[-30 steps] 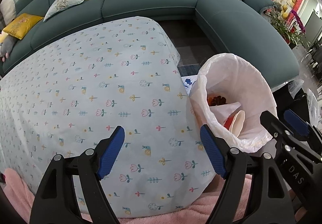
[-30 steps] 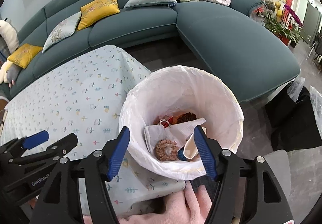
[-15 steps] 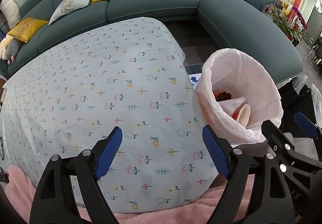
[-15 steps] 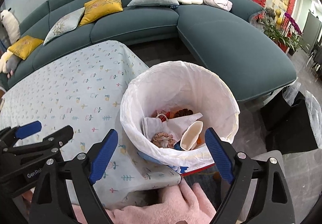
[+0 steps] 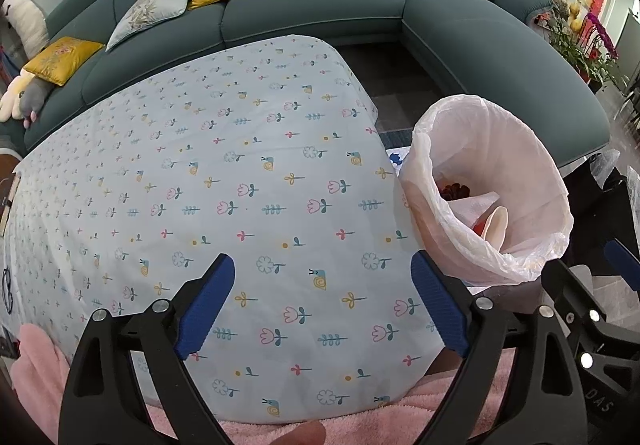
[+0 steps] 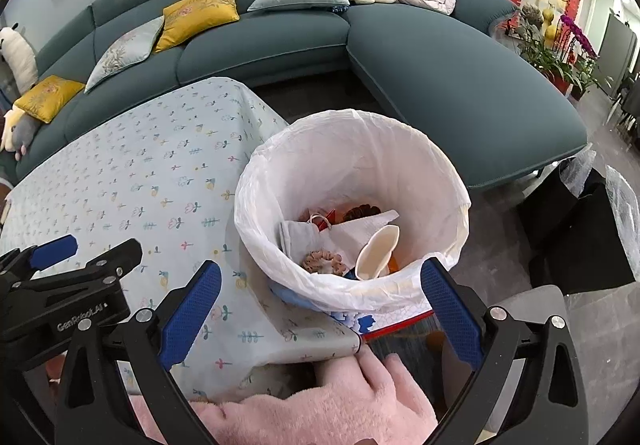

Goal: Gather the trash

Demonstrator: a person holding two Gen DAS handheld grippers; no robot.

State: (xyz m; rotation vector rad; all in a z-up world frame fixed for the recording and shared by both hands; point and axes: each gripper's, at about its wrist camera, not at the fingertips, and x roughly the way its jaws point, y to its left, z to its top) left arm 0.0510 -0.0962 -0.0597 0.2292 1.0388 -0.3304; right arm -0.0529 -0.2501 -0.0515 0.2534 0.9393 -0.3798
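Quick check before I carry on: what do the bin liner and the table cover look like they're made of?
The bin liner looks like thin, translucent white plastic film: it crinkles and bunches over the rim, and light shows through. The table cover looks like a thin matte sheet, fabric or plastic, printed with small flowers and snails; it drapes with soft creases at the corner, with no strong gloss to settle which.

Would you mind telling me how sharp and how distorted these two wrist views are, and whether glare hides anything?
Left wrist view: strong fisheye bending, the tablecloth bulges and the sofa curves; dark vignette in the corners; focus is crisp on the left tongs. Right wrist view: same barrel distortion; the bin liner is bright but not blown out, and its contents stay readable; even, soft lighting, no hard shadows.
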